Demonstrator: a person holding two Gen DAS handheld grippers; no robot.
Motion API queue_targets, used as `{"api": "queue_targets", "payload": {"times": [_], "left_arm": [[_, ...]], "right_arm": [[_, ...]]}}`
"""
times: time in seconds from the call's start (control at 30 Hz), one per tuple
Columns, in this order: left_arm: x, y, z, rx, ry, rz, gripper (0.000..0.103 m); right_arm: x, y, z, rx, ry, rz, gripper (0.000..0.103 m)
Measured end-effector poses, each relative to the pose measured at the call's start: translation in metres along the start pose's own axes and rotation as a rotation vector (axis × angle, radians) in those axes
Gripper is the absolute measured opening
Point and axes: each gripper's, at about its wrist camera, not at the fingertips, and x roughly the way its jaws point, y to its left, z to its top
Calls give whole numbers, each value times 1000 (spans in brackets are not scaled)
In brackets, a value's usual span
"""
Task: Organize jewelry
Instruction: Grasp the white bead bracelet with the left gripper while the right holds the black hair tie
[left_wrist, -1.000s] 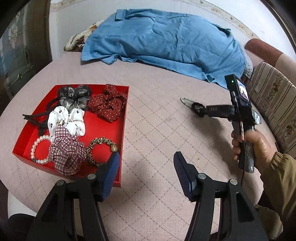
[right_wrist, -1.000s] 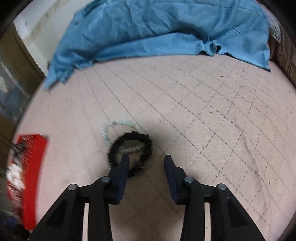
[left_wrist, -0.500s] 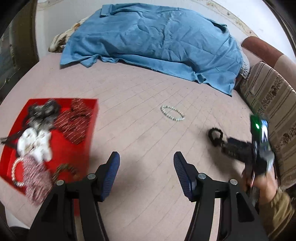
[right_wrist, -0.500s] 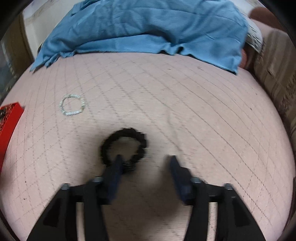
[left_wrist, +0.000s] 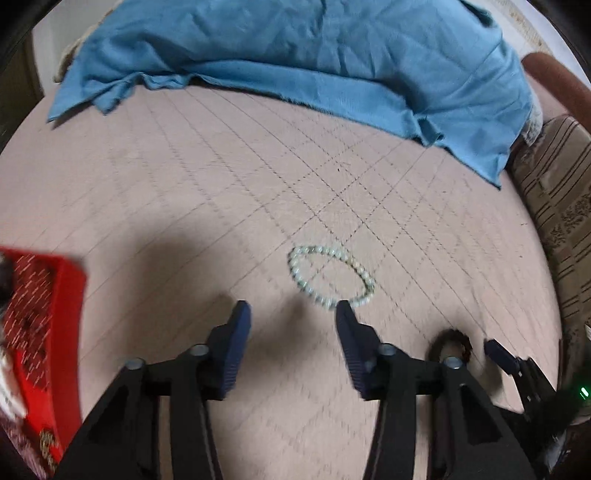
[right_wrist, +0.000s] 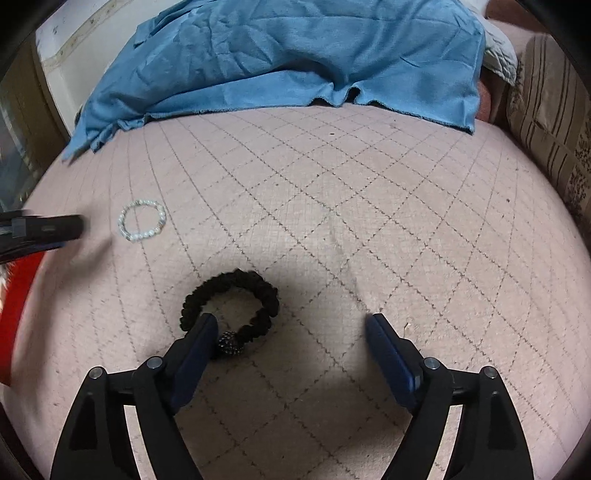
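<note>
A pale green-white bead bracelet (left_wrist: 330, 275) lies on the pink quilted cover just beyond my open left gripper (left_wrist: 291, 317), close to its right fingertip; it also shows in the right wrist view (right_wrist: 142, 220). A black scrunchie with a beaded ball (right_wrist: 231, 308) lies flat by the left finger of my right gripper (right_wrist: 291, 328), which is open wide and empty. The scrunchie shows dimly in the left wrist view (left_wrist: 450, 343). A red tray (left_wrist: 40, 332) holding hair ties and bracelets sits at the far left.
A blue cloth (left_wrist: 314, 55) covers a mound at the back of the bed. A striped sofa cushion (left_wrist: 557, 192) borders the right side. The left gripper's tip (right_wrist: 48, 227) enters the right wrist view at the left edge.
The right gripper has let the black scrunchie down onto the cover and opened wider. The left gripper has swung right from the tray toward the bead bracelet.
</note>
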Motion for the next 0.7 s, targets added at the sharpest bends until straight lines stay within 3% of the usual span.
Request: {"api": "queue_targets", "payload": {"times": [0.03, 0.1, 0.2, 0.27, 0.3, 0.37, 0.4, 0.47, 0.5, 0.7], "left_arm": [[6, -3, 4, 9, 5, 9, 44], [19, -10, 13, 33, 10, 30, 44], [36, -20, 21, 75, 25, 58, 44], [40, -27, 21, 109, 11, 82, 52], [42, -32, 21, 126, 7, 81, 60], [45, -39, 17, 157, -7, 113, 62], [45, -44, 14, 183, -19, 139, 62], [42, -49, 11, 203, -40, 138, 37], [40, -51, 10, 208, -43, 141, 8], [24, -57, 0, 204, -40, 73, 5]], "right_arm": [[-1, 0, 1, -1, -4, 12, 72], [-1, 1, 4, -9, -7, 36, 49], [1, 4, 5, -18, -7, 50, 47], [2, 8, 6, -32, -13, 59, 46], [3, 10, 7, -38, -16, 62, 42], [5, 11, 8, -43, -21, 68, 33], [6, 12, 9, -44, -24, 72, 23], [6, 11, 9, -35, -25, 90, 10], [6, 10, 10, -24, -26, 104, 10], [2, 2, 13, 49, -37, 186, 9]]}}
